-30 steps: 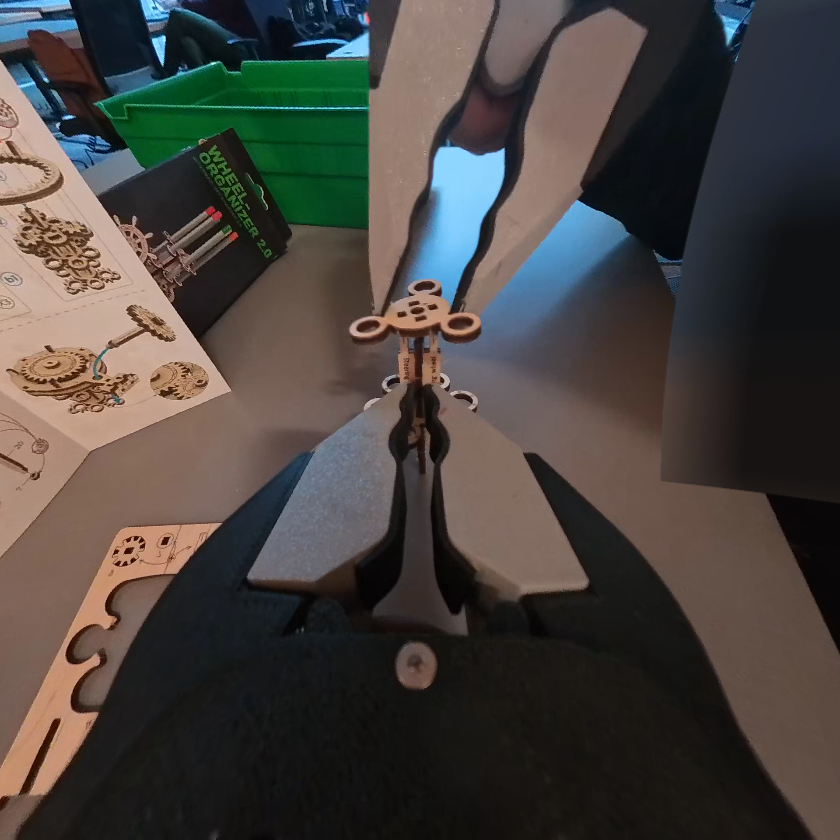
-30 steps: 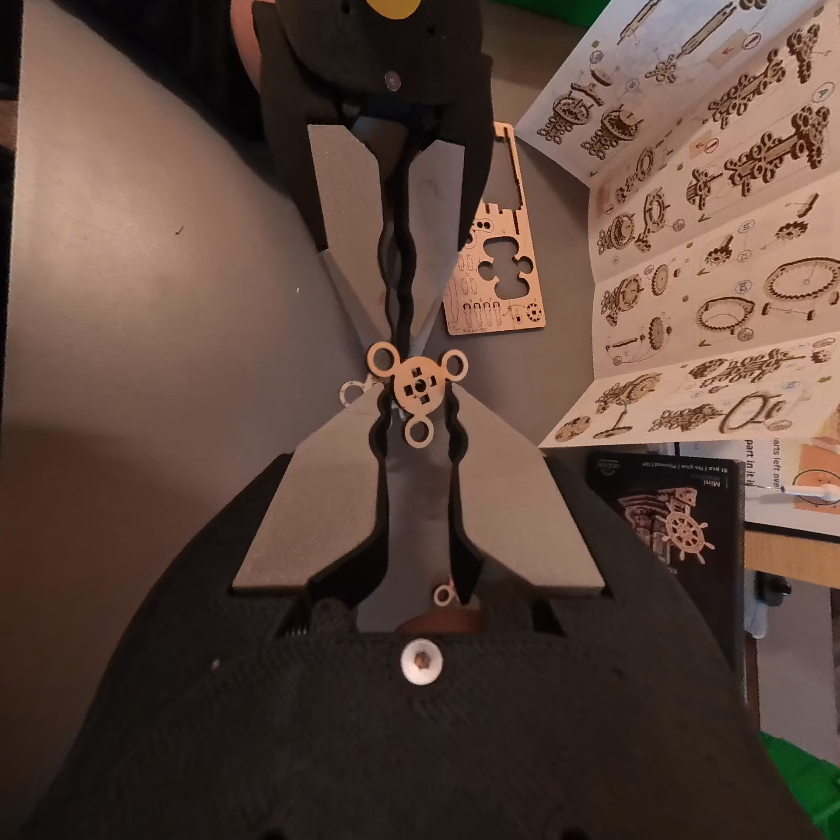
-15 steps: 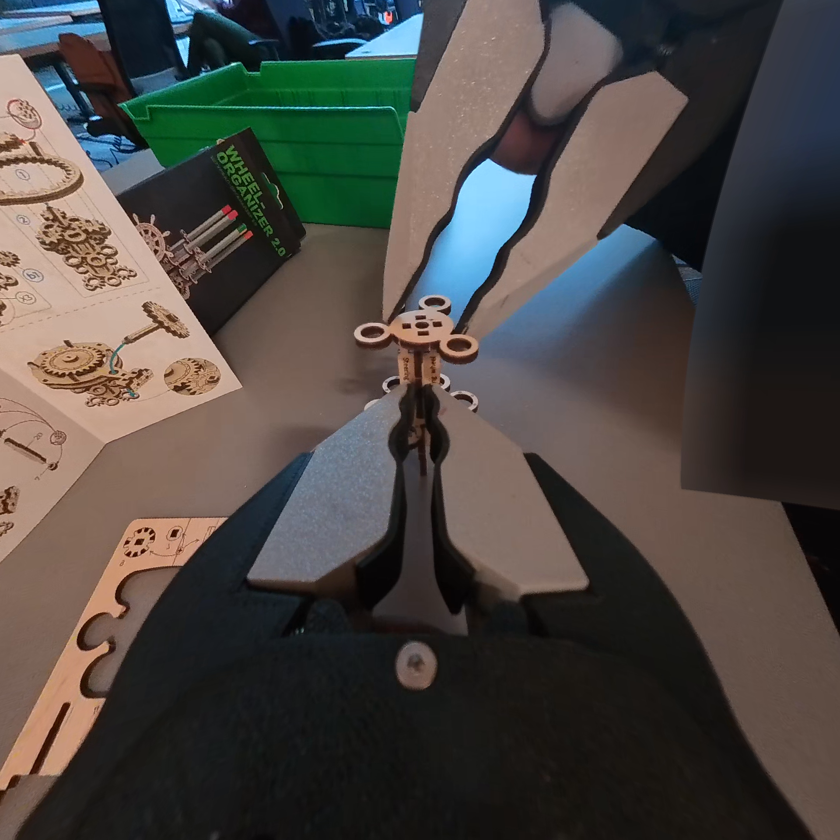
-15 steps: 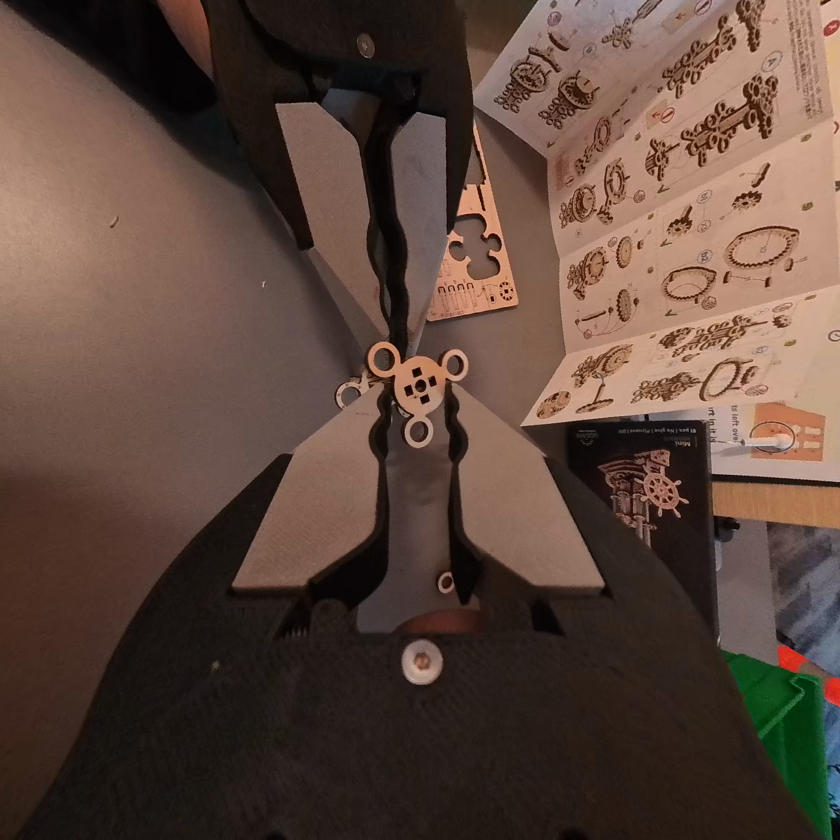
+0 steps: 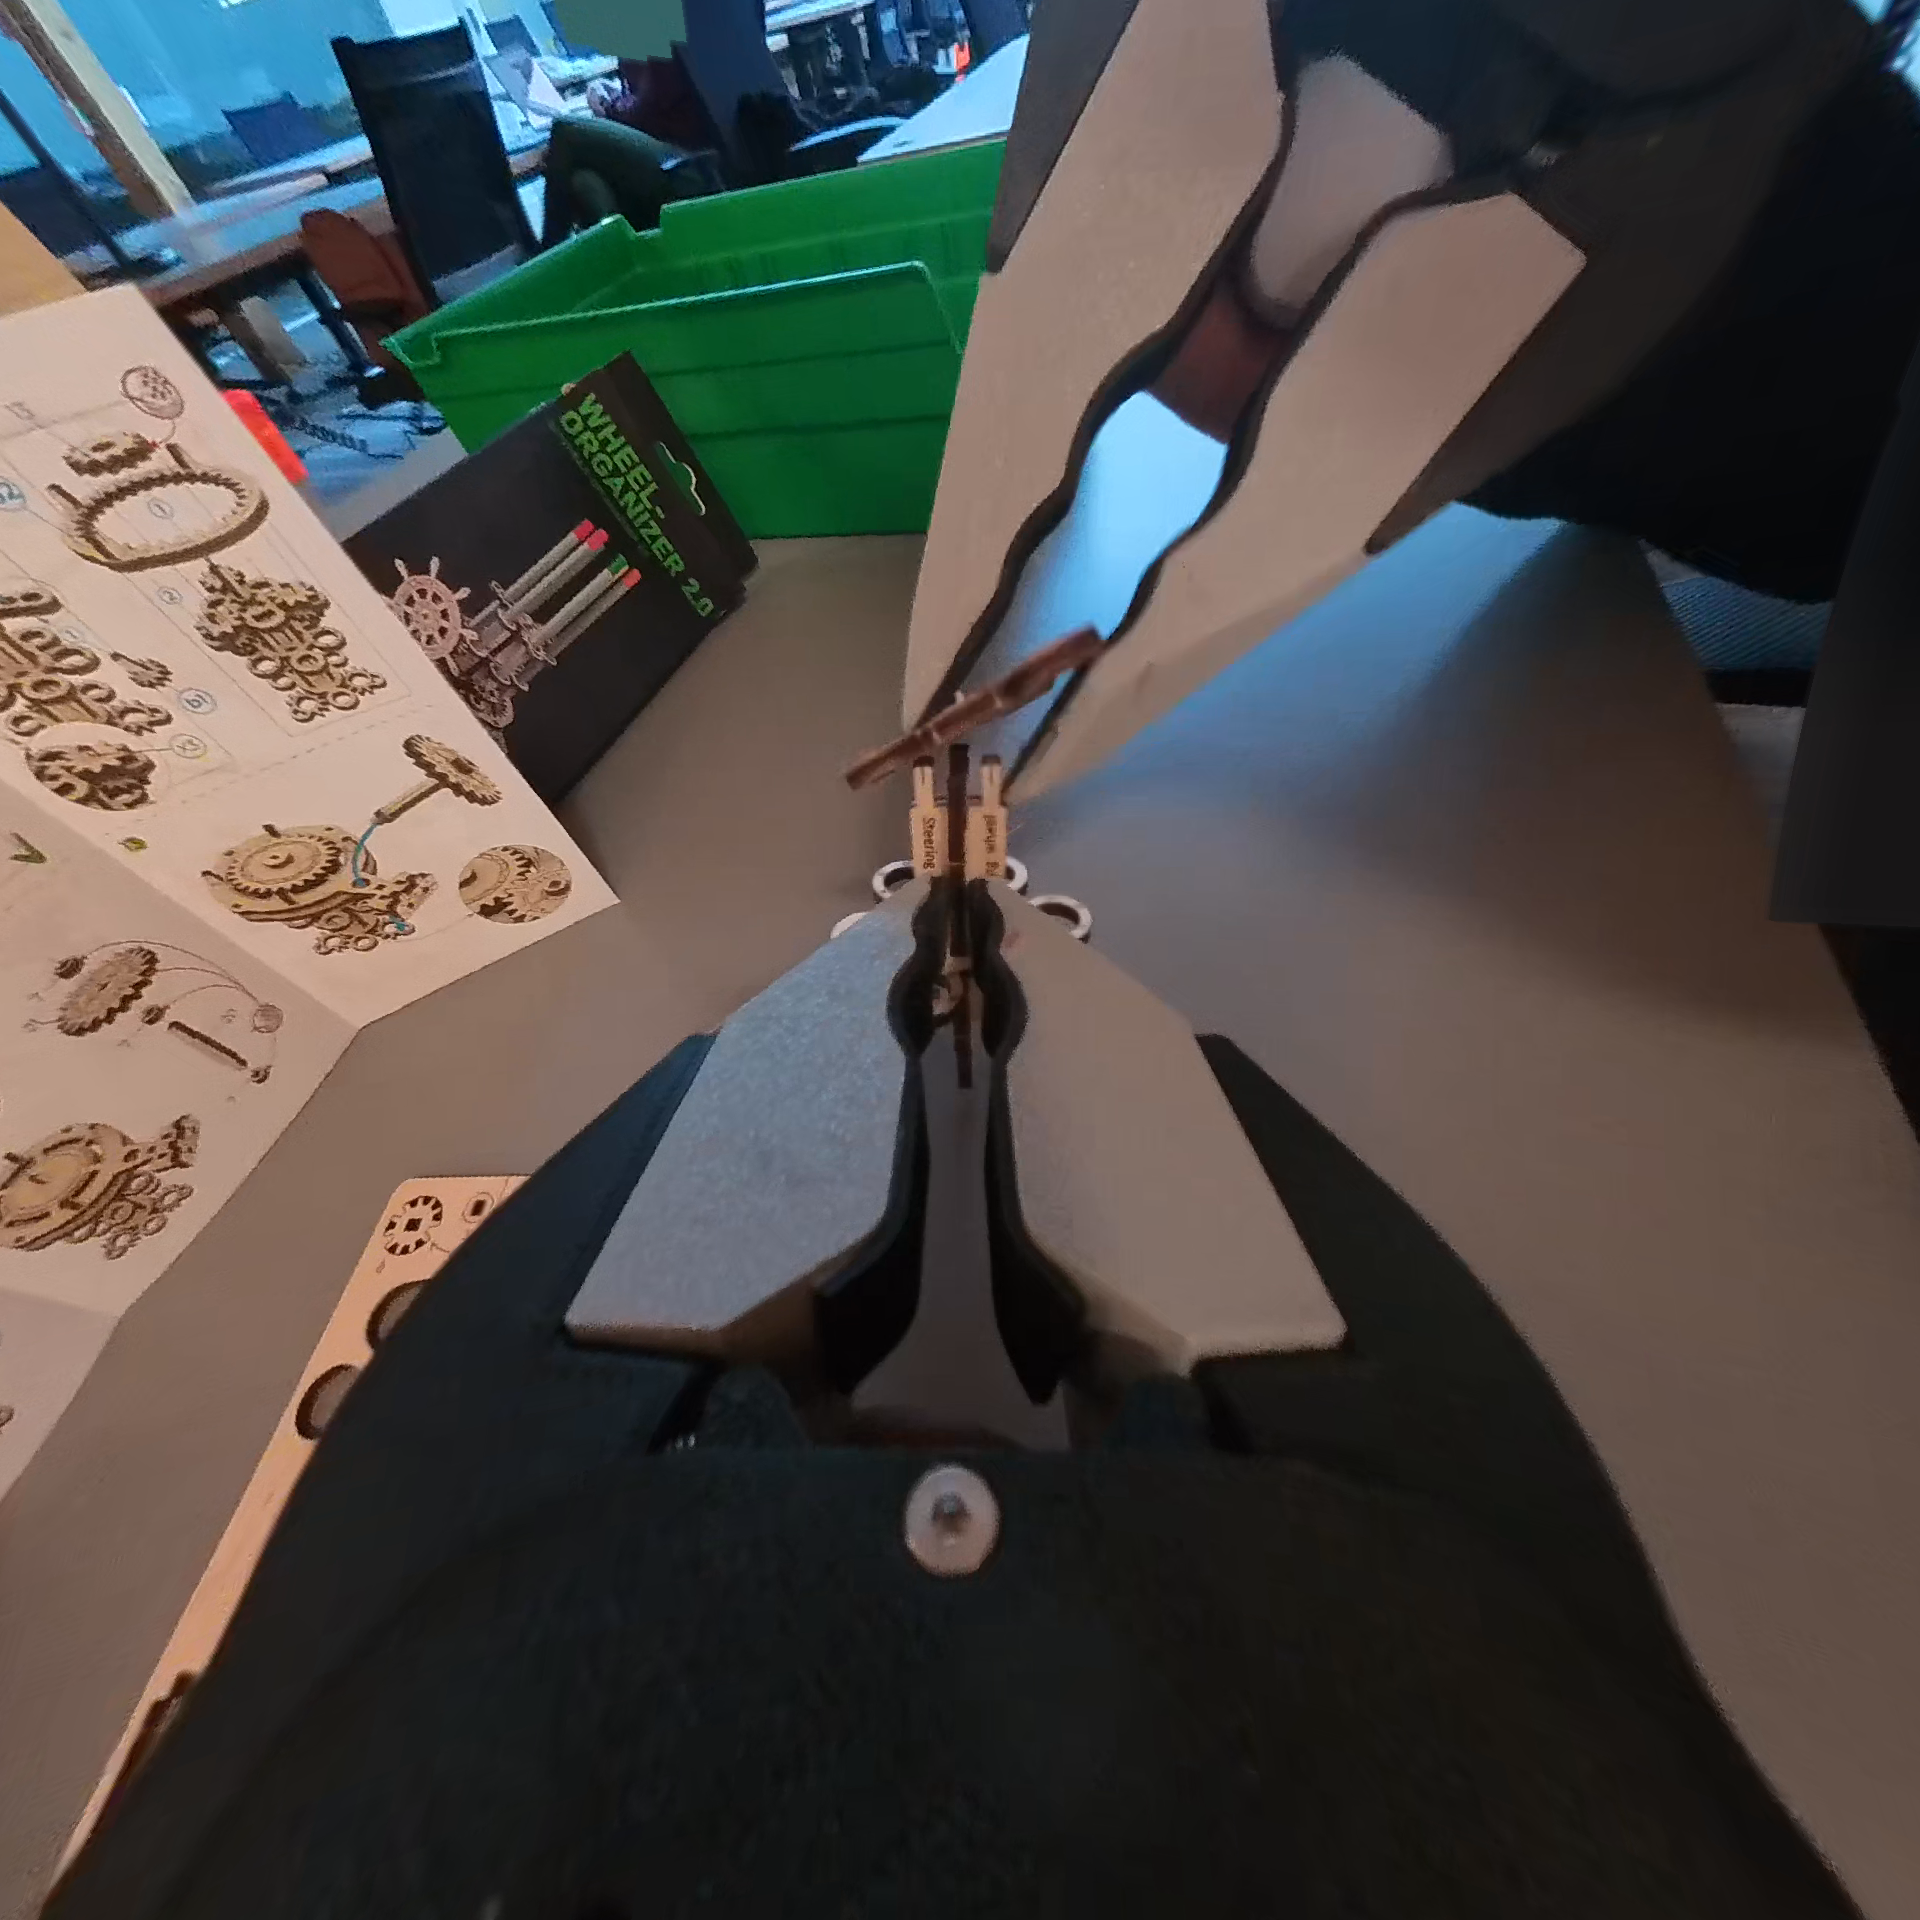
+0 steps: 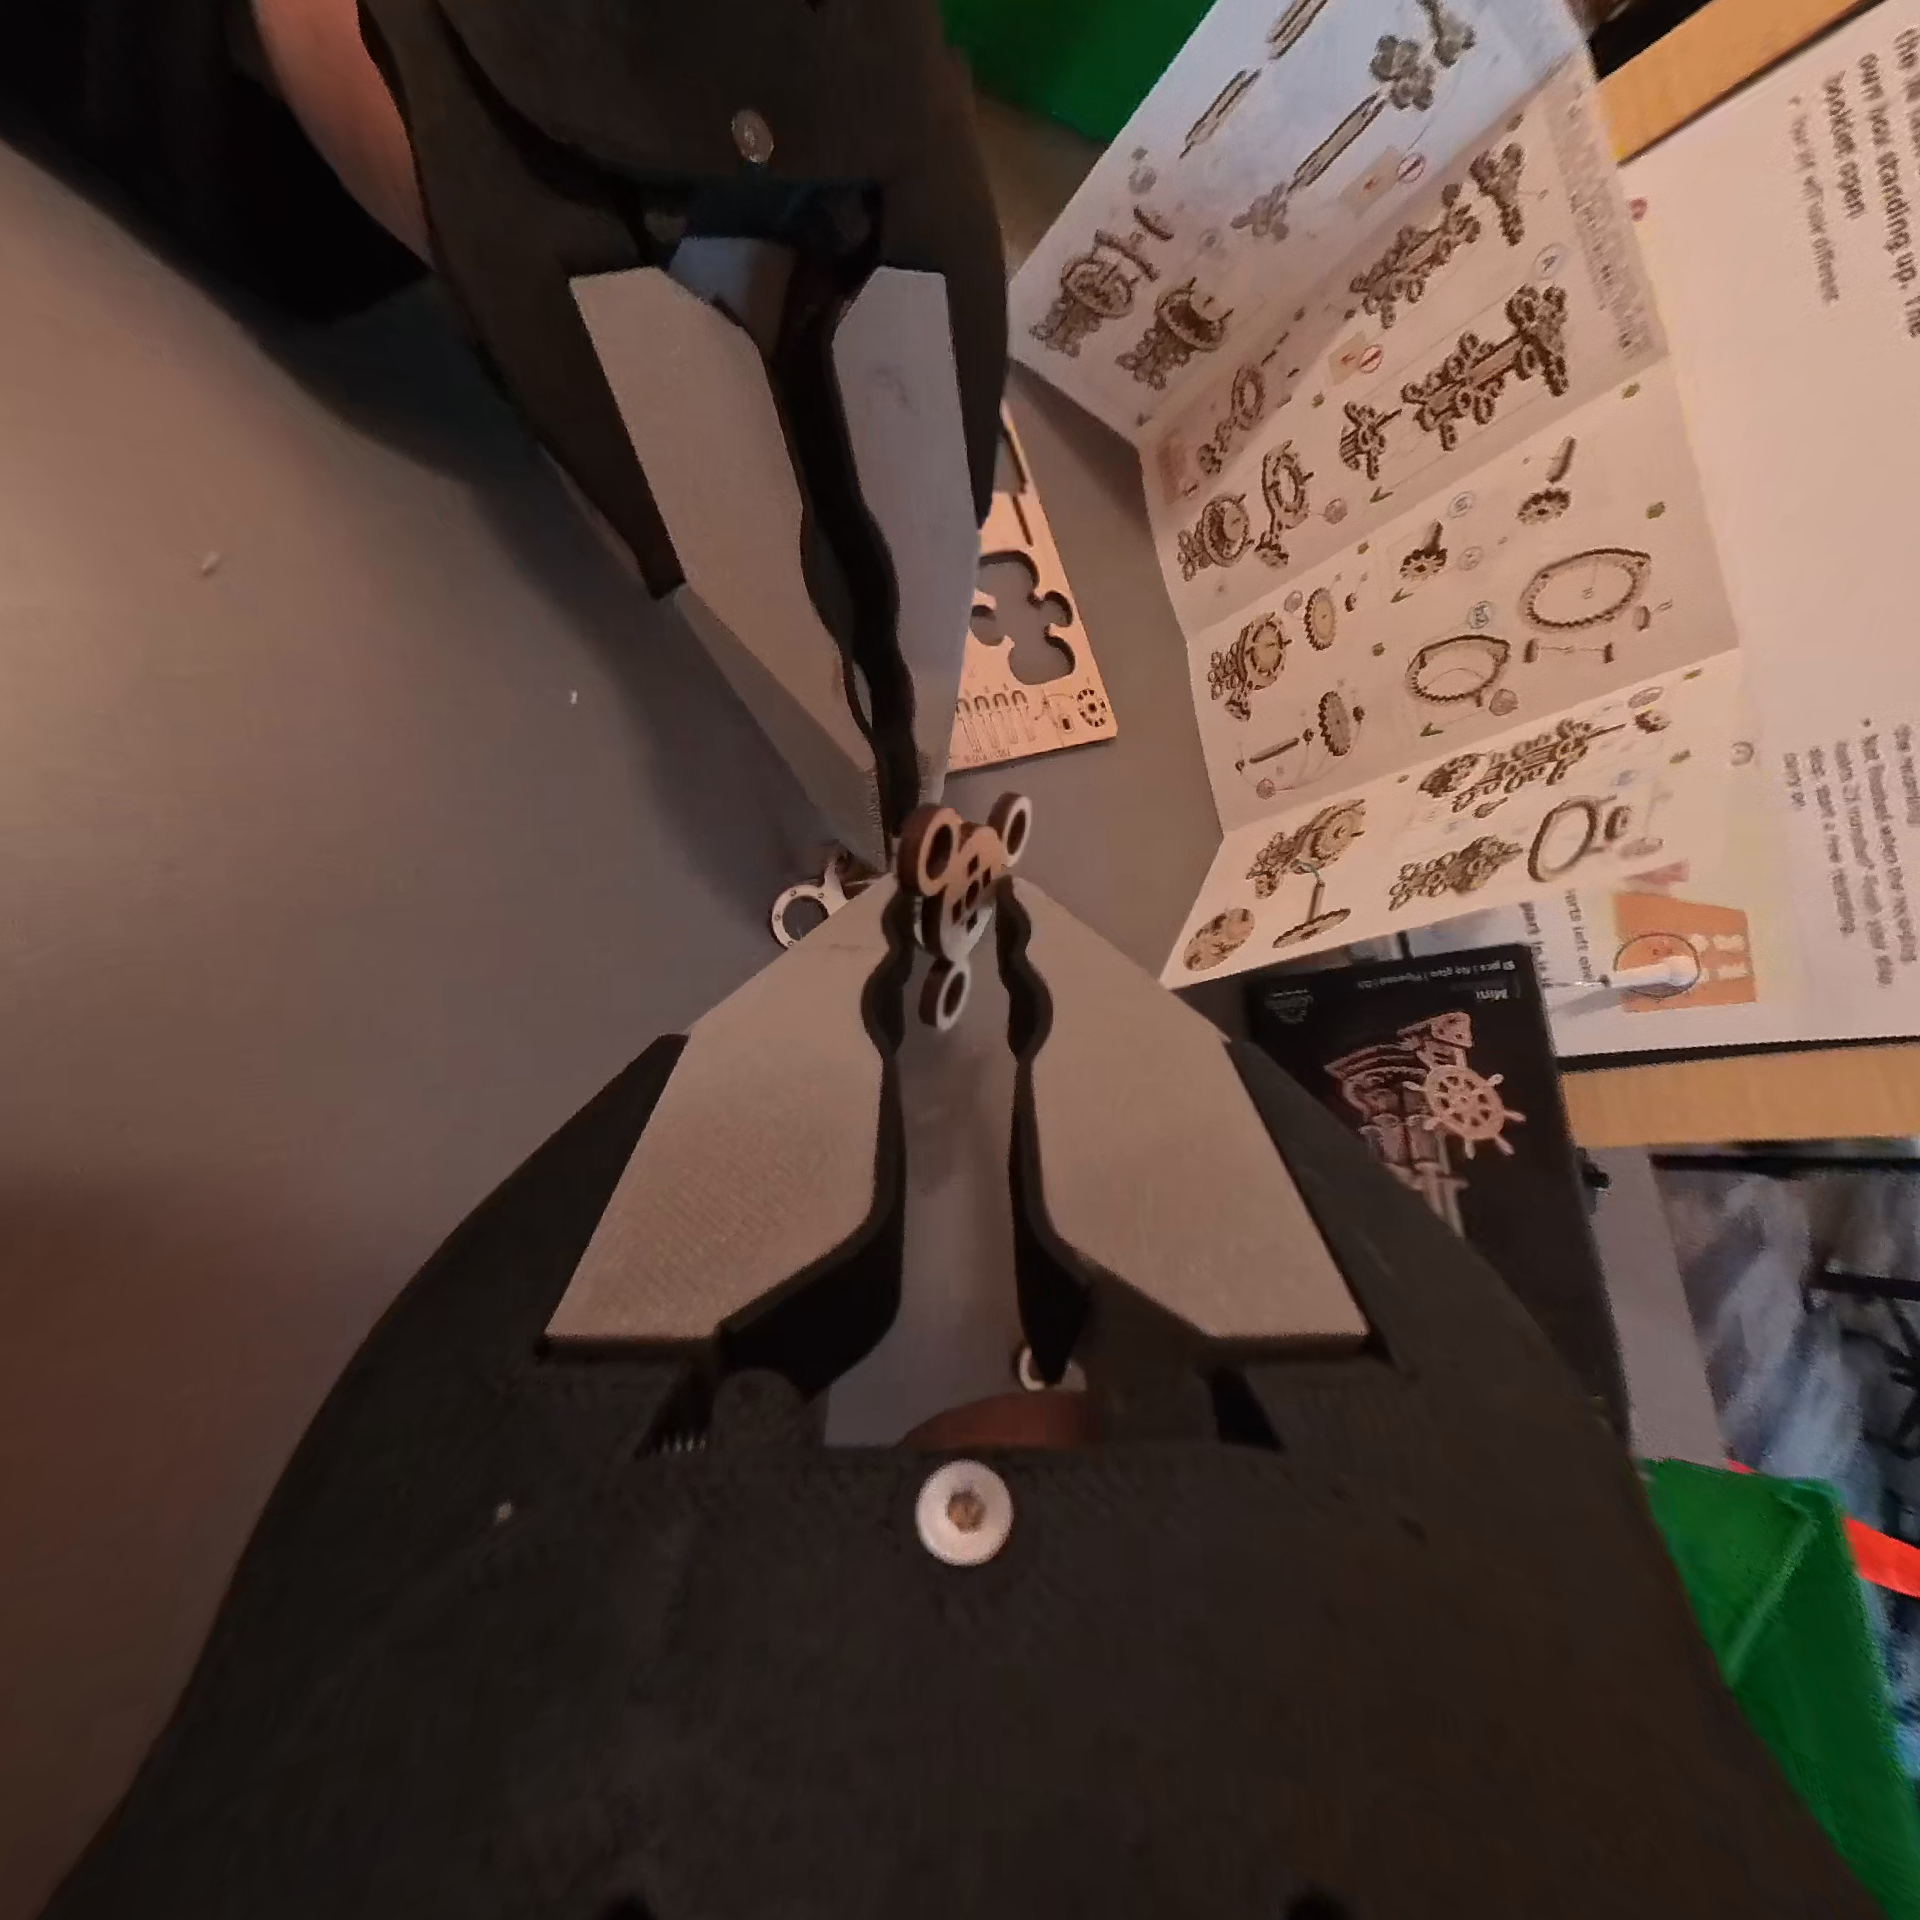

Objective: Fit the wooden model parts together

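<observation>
My left gripper [image 5: 956, 899] is shut on a small wooden post assembly [image 5: 927, 821] that stands upright over the grey table. A ringed wooden piece [image 5: 1065, 916] sits at its base. My right gripper [image 5: 971, 748] comes down from above and is shut on a three-lobed wooden disc [image 5: 977, 707], held tilted against the tops of the posts. In the right wrist view the right gripper [image 6: 954, 899] holds the disc [image 6: 966, 862] slanted. The left gripper [image 6: 894, 821] meets it from above, and the ringed piece [image 6: 805, 914] shows beside it.
A folded instruction sheet [image 5: 208, 727] lies at the left, with a black kit box [image 5: 582, 582] and a green bin [image 5: 748, 353] behind. A punched wooden part sheet [image 5: 343, 1351] lies under my left gripper. A dark panel [image 5: 1860, 623] stands at the right. Only a small space, under 4 cm, lies between the two pairs of fingers.
The disc lay flat on top of the posts; now it is tilted steeply between the right fingers. The right gripper has rolled and shifted. The left gripper keeps its grip on the posts.
</observation>
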